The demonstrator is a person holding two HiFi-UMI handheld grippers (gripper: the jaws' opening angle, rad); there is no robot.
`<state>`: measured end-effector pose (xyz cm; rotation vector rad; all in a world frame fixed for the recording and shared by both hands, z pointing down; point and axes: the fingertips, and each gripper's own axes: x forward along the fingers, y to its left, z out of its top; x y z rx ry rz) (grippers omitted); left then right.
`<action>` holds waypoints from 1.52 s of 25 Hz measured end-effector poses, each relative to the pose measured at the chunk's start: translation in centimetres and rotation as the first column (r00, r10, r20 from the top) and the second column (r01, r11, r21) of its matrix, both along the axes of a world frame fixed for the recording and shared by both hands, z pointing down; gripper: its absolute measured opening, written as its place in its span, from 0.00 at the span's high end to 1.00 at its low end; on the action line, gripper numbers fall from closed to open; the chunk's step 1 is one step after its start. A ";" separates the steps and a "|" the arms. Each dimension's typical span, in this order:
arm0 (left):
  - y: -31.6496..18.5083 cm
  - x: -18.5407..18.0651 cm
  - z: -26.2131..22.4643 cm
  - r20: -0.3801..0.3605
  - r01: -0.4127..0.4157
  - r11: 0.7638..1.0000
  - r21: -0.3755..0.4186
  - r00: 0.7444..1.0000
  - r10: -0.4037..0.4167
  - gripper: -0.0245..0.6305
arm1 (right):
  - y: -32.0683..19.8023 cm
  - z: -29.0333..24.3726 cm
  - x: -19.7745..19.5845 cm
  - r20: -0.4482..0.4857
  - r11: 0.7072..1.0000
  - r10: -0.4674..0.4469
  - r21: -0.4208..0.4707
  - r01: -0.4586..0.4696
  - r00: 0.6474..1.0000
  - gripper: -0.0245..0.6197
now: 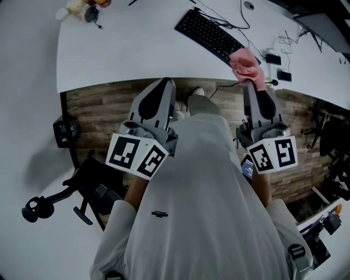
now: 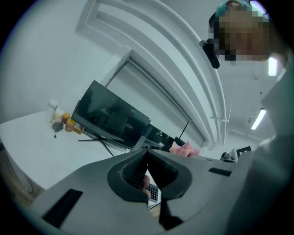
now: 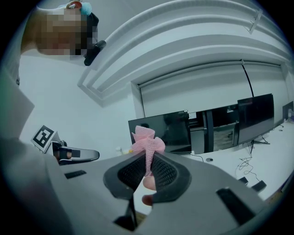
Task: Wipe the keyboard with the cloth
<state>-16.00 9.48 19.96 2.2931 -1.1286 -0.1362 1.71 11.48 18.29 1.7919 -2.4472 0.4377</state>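
- White curved desk [image 1: 136, 49], count 1. Its rounded near edge runs just beyond both gripper tips. A broad bare stretch of top lies ahead of the left gripper.
- Brown wood-plank floor [image 1: 104, 106], showing between the desk edge and the grippers.
- Black wheeled office chair [image 1: 82, 191], count 1, on the outer side of the left gripper and behind its tips.
- Dark flat monitor [image 2: 110, 117], count 1 in the left gripper view, standing on the desk ahead of the jaws.
- Grey two-jaw grippers, count 2, each with a cube of black-and-white square markers.
  - Left gripper [image 1: 167, 83] [image 2: 146, 152]: jaw tips pressed together, nothing between them.
  - Right gripper [image 1: 249, 83] [image 3: 148, 158]: jaws pinching the cloth.
- Black slim keyboard [image 1: 210, 34], count 1, lying diagonally on the desk ahead of the right gripper. Loose black cables [image 1: 284, 41] trail on that gripper's outer side.
- Pink knitted cloth [image 1: 247, 64] [image 3: 146, 140], count 1, bunched up above the right gripper's tips. In the head view it overlaps the keyboard's near end; contact cannot be told.
- Small bottles [image 1: 82, 8], a cluster at the desk's far corner, well beyond the left gripper.
- Writing: a small dark mark on the shirt [image 1: 158, 214], too small to read.
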 end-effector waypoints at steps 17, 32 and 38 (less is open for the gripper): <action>-2.2 8.0 2.9 0.095 -0.181 0.981 -0.070 0.978 0.187 0.94 | 0.0 4.9 10.9 -0.031 0.958 0.270 -0.093 -0.272 0.962 0.91; -8.3 17.5 6.9 0.196 -0.238 0.960 -0.150 0.944 0.265 0.94 | -4.2 12.3 21.6 -0.113 0.909 0.340 -0.213 -0.357 0.934 0.91; -11.1 19.5 9.9 0.274 -0.205 0.963 -0.175 0.929 0.248 0.94 | -6.1 17.4 23.7 -0.185 0.894 0.279 -0.308 -0.325 0.942 0.91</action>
